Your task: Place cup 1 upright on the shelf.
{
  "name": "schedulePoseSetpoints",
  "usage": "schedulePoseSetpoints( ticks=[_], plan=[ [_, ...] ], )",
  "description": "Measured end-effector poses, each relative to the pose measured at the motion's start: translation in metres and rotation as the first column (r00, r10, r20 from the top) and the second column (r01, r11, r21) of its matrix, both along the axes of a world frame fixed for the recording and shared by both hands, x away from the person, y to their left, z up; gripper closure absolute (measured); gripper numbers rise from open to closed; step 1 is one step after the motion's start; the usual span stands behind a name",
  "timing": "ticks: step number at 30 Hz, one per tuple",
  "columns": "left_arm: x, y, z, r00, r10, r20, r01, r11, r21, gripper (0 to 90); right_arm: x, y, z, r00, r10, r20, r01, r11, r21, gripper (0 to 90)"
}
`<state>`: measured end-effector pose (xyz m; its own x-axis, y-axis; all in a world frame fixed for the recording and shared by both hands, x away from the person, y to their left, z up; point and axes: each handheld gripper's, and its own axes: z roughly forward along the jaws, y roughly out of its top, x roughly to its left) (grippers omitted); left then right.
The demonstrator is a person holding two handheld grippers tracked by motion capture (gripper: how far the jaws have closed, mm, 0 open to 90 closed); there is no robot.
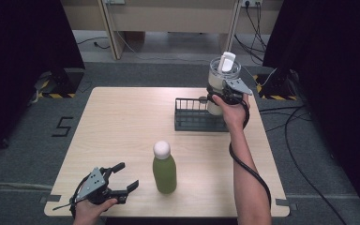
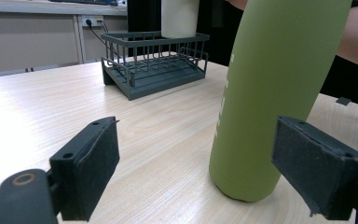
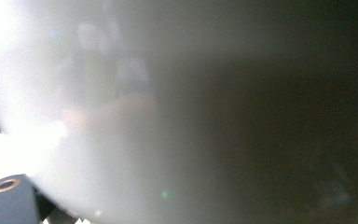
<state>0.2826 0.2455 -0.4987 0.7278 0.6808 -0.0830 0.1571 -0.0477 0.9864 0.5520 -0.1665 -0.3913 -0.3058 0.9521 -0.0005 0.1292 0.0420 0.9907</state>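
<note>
A black number 5 [image 1: 62, 126] is marked on the grey floor [image 1: 23, 140] left of the bench. White lettering runs down the green bottle [image 2: 279, 84], too cropped to read.

even overhead light on the pale table [image 1: 122, 122], dark curtains beside; the right gripper view is blurred, glare at its left

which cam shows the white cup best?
High view: the white cup shows whole, lid up, held by the right tool above the dark rack. The left gripper view shows just its lower body behind the rack; the right gripper view a blurred close-up.
</note>
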Motion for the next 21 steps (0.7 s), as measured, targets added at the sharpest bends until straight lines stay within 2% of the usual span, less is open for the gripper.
schedulePoseSetpoints(
  ticks=[9, 21],
  plan=[
    [0.000, 0.000, 0.000, 1.0000, -0.003, -0.002, 0.003, 1.0000, -0.003, 14.3, 0.002, 0.001, -0.005, 0.9999, -0.008, -0.005, 0.008, 0.9999, -0.010, 9.9],
    [0.000, -0.001, 0.000, 1.0000, -0.006, -0.005, 0.006, 1.0000, -0.001, 14.3, -0.001, -0.002, -0.019, 0.9995, -0.022, -0.022, 0.022, 0.9997, -0.010, 9.9]
  ],
)
